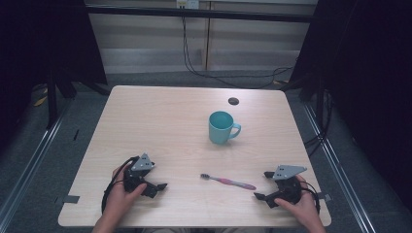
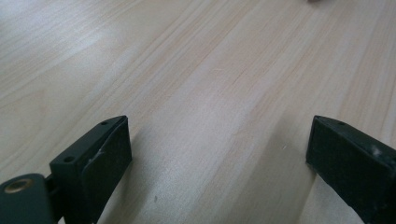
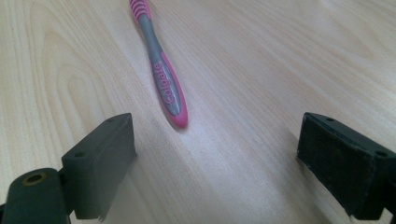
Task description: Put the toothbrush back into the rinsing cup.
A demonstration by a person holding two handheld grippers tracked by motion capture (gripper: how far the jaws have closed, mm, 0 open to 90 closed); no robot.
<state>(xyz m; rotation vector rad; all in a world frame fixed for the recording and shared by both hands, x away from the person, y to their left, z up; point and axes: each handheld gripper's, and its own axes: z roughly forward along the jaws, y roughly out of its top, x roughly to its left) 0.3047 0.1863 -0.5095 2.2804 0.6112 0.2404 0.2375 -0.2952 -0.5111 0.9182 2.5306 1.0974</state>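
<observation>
1. The toothbrush (image 1: pixel 228 181) lies flat near the table's (image 1: pixel 160 121) front edge, long axis along that edge, bristles toward the left gripper (image 1: pixel 156 188).
2. Right gripper (image 1: pixel 263 186): jaws wide apart, empty, beside the handle end.
3. Left gripper: jaws apart, empty.

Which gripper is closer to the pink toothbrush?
The right gripper. The toothbrush handle end points at it and lies just ahead of its open jaws, while the left gripper has bare table before it.

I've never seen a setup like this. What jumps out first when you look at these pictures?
A teal mug stands alone toward the far right of the pale wooden table. Nearer the person, a pink and grey toothbrush lies flat. It sits between two black hand-held grippers, the left gripper and the right gripper, both open and resting at the near edge.
</observation>
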